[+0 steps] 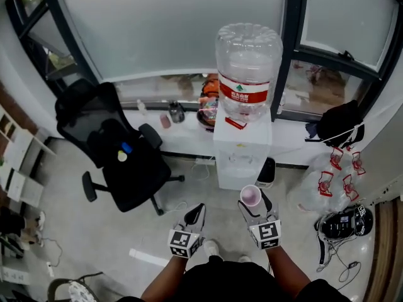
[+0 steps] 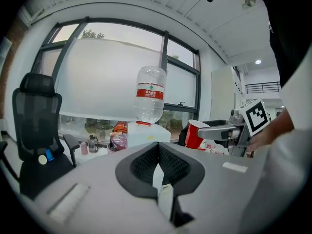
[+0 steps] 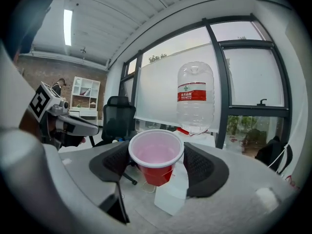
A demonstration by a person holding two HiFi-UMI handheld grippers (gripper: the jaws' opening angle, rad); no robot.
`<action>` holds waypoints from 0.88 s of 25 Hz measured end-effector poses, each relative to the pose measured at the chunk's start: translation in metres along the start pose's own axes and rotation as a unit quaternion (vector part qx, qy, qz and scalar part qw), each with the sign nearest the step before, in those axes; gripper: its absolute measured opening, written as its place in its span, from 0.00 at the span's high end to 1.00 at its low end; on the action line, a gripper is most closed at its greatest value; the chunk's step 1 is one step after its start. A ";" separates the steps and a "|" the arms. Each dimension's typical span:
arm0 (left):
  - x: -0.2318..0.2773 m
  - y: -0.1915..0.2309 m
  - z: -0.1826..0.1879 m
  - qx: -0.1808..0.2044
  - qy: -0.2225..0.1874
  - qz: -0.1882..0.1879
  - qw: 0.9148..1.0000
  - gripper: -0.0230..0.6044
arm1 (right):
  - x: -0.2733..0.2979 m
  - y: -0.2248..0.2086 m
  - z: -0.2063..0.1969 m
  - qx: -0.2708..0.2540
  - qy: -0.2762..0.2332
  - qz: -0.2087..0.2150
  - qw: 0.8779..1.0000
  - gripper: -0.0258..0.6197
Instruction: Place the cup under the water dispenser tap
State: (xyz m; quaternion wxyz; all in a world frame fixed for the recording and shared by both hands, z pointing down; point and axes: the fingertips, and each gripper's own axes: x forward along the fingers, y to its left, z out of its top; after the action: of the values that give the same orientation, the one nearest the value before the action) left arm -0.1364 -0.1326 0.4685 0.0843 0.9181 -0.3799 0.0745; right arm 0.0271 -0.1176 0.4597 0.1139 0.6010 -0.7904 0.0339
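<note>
A red plastic cup (image 3: pixel 156 156) with a white rim stands upright between the pads of my right gripper (image 3: pixel 157 164), which is shut on its sides. From the head view the cup (image 1: pixel 250 195) and right gripper (image 1: pixel 252 204) hang a little in front of the white water dispenser (image 1: pixel 241 151), which carries a big clear bottle (image 1: pixel 247 65). My left gripper (image 1: pixel 197 211) is beside it on the left, shut with nothing in it (image 2: pixel 158 154). In the left gripper view, the cup (image 2: pixel 194 133) shows at the right and the dispenser (image 2: pixel 146 133) lies straight ahead.
A black office chair (image 1: pixel 123 150) stands left of the dispenser. The window sill behind it carries small bottles (image 1: pixel 176 112) and a black bag (image 1: pixel 340 124). Clear bags with red handles (image 1: pixel 330 181) and a dark helmet (image 1: pixel 343 222) lie on the floor at the right.
</note>
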 end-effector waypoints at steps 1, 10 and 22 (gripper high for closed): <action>0.004 0.006 0.000 0.002 0.000 -0.006 1.000 0.94 | 0.005 0.000 0.000 0.001 0.001 -0.006 1.000 0.43; 0.035 0.024 -0.016 0.017 0.024 -0.056 0.998 0.94 | 0.038 -0.012 -0.023 0.016 0.028 -0.051 0.998 0.43; 0.116 0.030 -0.066 0.012 0.062 -0.051 0.997 0.94 | 0.100 -0.065 -0.100 0.042 0.069 -0.053 0.995 0.43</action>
State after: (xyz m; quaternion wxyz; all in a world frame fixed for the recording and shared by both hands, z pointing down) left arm -0.0811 -0.2187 0.5589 0.1007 0.9310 -0.3256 0.1308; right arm 0.0778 -0.2109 0.5735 0.1443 0.6427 -0.7455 0.1019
